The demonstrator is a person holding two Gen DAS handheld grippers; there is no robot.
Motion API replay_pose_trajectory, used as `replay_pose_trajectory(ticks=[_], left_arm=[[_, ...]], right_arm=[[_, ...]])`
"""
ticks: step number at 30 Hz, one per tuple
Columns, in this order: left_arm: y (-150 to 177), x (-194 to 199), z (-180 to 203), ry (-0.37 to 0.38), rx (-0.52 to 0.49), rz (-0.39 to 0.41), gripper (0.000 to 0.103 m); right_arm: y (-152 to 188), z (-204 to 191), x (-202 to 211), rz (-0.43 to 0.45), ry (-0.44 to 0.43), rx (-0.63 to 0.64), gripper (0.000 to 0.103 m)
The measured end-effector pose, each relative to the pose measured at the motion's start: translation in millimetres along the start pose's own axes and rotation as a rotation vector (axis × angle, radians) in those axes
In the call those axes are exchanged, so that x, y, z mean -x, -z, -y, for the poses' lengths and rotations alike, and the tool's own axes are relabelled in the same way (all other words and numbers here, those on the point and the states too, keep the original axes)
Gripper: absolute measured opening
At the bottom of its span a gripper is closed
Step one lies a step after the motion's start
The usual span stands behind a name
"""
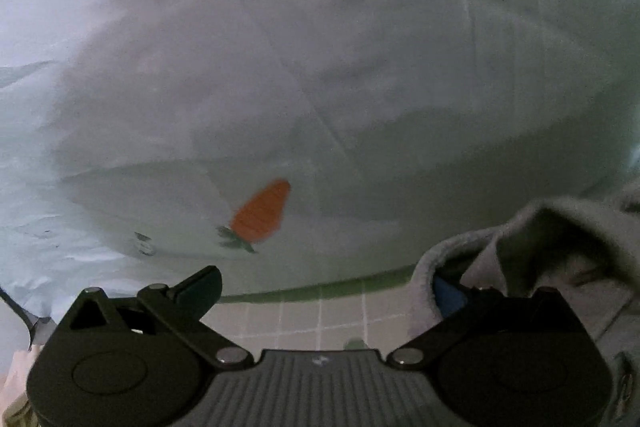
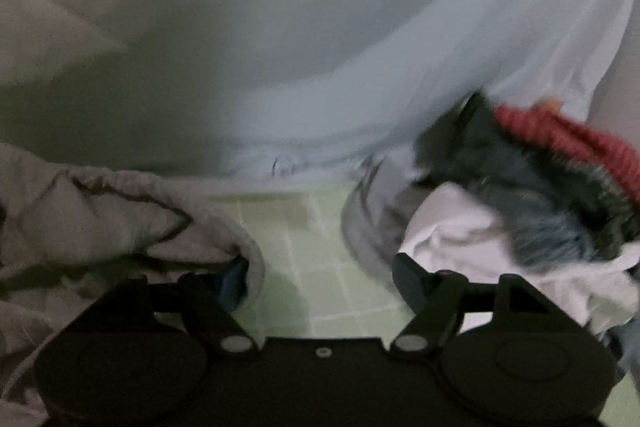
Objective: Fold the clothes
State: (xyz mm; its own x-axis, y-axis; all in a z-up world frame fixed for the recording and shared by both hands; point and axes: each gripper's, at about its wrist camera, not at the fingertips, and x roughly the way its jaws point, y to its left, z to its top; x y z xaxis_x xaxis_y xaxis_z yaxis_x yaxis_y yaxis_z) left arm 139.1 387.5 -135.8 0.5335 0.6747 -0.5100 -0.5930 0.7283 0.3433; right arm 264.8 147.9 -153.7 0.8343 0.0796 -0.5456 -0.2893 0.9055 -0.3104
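Grey garment (image 2: 100, 219) draped over left finger, right hand-held gripper (image 2: 320, 279)

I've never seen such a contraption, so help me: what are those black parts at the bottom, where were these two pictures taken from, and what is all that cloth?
There is no robot. A person holds a tool in each hand, with a camera looking along its two jaws. One picture comes from the left gripper, the other from the right gripper. Both are open. A grey garment drapes over one finger of each and is not pinched. Beyond lie a pale sheet with a carrot print, green tiles and a clothes pile.
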Motion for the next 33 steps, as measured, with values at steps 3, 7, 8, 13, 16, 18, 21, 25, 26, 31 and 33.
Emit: replay_pose_trajectory(ticks=[3,7,8,13,16,18,21,25,26,31,33], left_arm=[[-2,19,-14,0.009,0.087,0.014,0.103],[-1,39,-30,0.021,0.193,0.010,0.103],[-1,46,-35,0.026,0.212,0.009,0.103],[2,83,-59,0.049,0.289,0.014,0.103],[5,102,-68,0.061,0.330,0.023,0.103],[7,103,-70,0.064,0.351,0.025,0.103],[14,121,-76,0.058,0.377,0.034,0.103],[28,145,-83,0.048,0.389,0.061,0.103],[34,151,-84,0.049,0.391,0.062,0.103],[69,172,-92,0.064,0.386,0.027,0.103],[84,176,-91,0.064,0.357,0.003,0.103]], right_arm=[[-4,7,21,0.061,0.018,0.008,0.079],[-7,21,42,0.099,0.017,-0.014,0.085],[-7,24,47,0.106,0.012,-0.024,0.087],[-2,37,76,0.136,-0.008,-0.050,0.090],[3,44,92,0.152,-0.020,-0.076,0.090],[6,48,103,0.166,-0.028,-0.084,0.090],[12,54,119,0.189,-0.041,-0.087,0.090],[23,58,139,0.215,-0.050,-0.081,0.090],[26,59,142,0.219,-0.052,-0.080,0.090],[51,59,159,0.225,-0.063,-0.052,0.091],[63,57,162,0.213,-0.066,-0.033,0.091]])
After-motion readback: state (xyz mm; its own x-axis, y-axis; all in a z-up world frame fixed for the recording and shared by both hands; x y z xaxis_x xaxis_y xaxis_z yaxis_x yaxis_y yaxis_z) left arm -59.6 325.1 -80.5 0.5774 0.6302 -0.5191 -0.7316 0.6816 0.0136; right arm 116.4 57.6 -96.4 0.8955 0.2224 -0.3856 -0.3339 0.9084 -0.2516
